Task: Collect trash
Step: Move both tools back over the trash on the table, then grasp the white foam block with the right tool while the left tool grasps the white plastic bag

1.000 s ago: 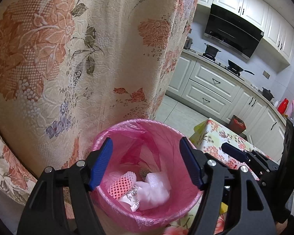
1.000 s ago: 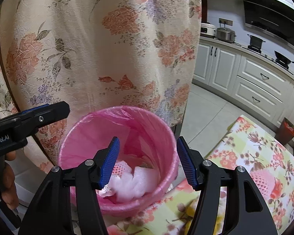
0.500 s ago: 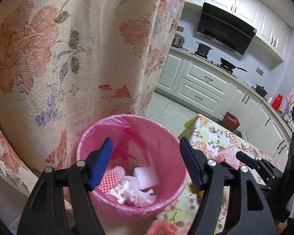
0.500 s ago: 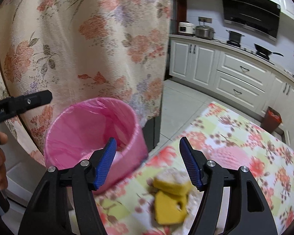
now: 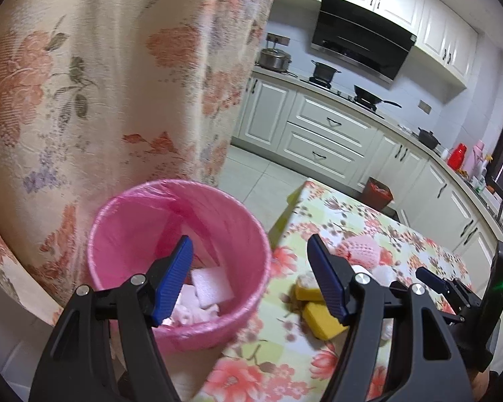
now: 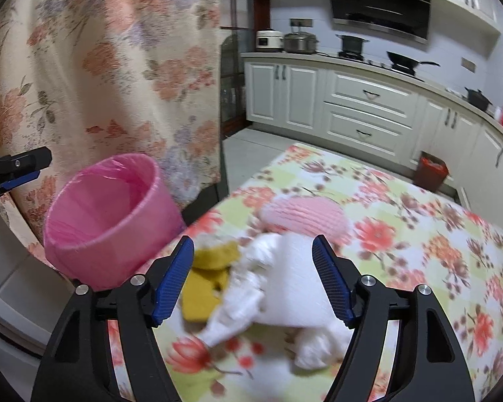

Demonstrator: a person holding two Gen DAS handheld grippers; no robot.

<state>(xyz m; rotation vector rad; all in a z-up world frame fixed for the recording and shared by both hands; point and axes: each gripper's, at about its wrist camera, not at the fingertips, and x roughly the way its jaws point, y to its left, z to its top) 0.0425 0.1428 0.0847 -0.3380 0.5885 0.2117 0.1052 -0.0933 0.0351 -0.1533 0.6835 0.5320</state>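
Observation:
A pink-lined trash bin (image 5: 177,261) stands beside the floral table's left edge; it also shows in the right wrist view (image 6: 107,217). White foam pieces (image 5: 213,288) and crumpled wrappers lie inside it. My left gripper (image 5: 249,279) is open and empty, above the bin's right rim. My right gripper (image 6: 253,279) is open and empty, over a pile on the table: white crumpled paper and foam (image 6: 291,284), yellow sponge pieces (image 6: 204,284) and a pink foam net (image 6: 305,216). The yellow pieces (image 5: 320,315) and pink net (image 5: 360,251) also show in the left wrist view.
The table (image 6: 419,234) has a floral cloth. A floral curtain (image 5: 100,83) hangs close behind the bin. Kitchen cabinets (image 6: 362,107) and a stove line the far wall. A small red-lined bin (image 6: 431,171) stands on the floor by the cabinets.
Both grippers have swung right, away from over the bin. My right gripper now hovers over the trash pile on the table. Both stay open.

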